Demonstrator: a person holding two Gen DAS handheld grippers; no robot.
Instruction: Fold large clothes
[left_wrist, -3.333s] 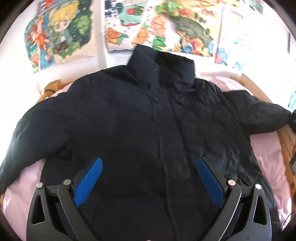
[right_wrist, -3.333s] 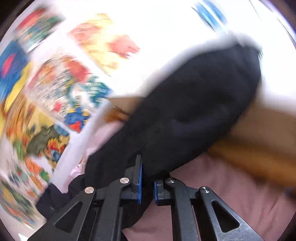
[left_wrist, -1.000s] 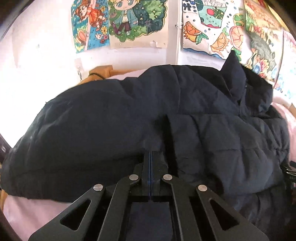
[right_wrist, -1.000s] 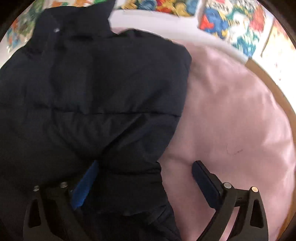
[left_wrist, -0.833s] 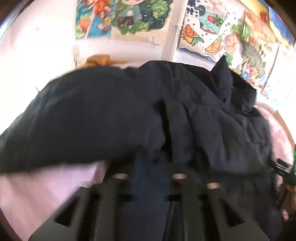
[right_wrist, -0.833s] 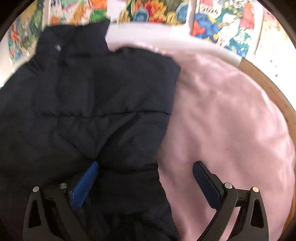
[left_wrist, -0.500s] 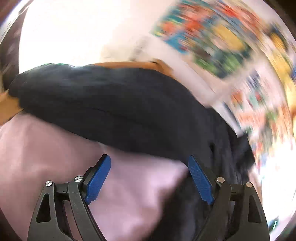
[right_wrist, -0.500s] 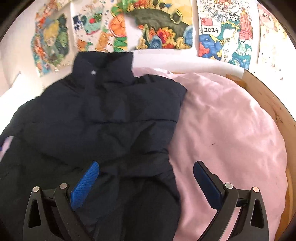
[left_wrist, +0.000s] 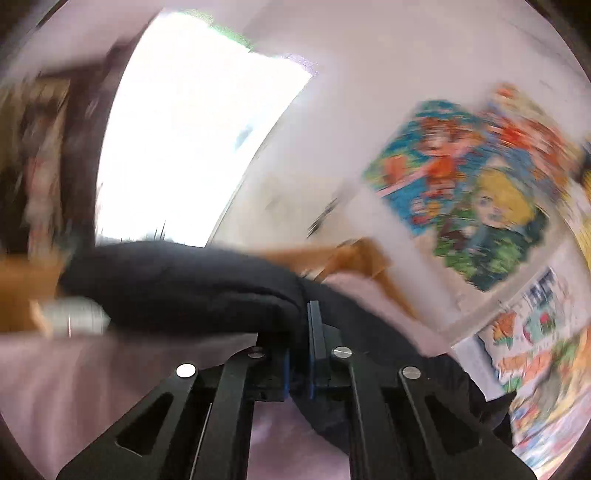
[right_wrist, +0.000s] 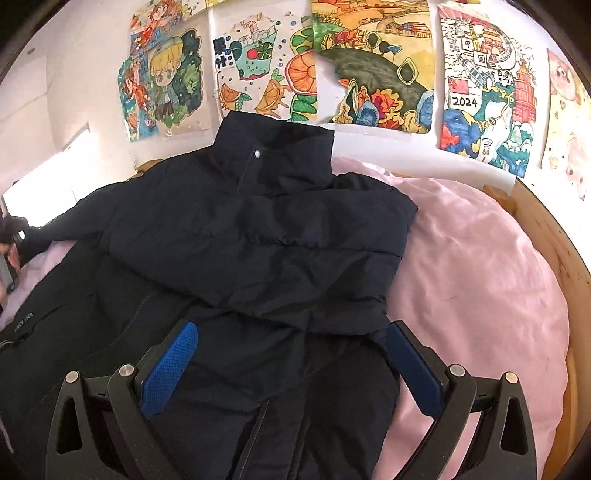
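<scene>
A dark navy puffer jacket (right_wrist: 258, 240) lies front-up on the pink bedding (right_wrist: 480, 277), collar (right_wrist: 273, 147) towards the wall. Its right sleeve is folded across the chest. In the blurred left wrist view, my left gripper (left_wrist: 299, 354) is shut on the dark left sleeve (left_wrist: 177, 288), which stretches away to the left above the bedding (left_wrist: 92, 387). My right gripper (right_wrist: 291, 354) hangs open over the jacket's lower front, its blue pads (right_wrist: 170, 365) spread wide and holding nothing.
A wooden bed frame (right_wrist: 569, 266) curves round the right side. Children's drawings (right_wrist: 369, 74) cover the wall behind the bed. A bright window (left_wrist: 192, 129) is at the left, beyond the wooden bed end (left_wrist: 354, 258).
My left gripper opened, swung left while rolling, and shut on the left sleeve. My right gripper stayed open and lifted back, so more of the jacket and wall shows.
</scene>
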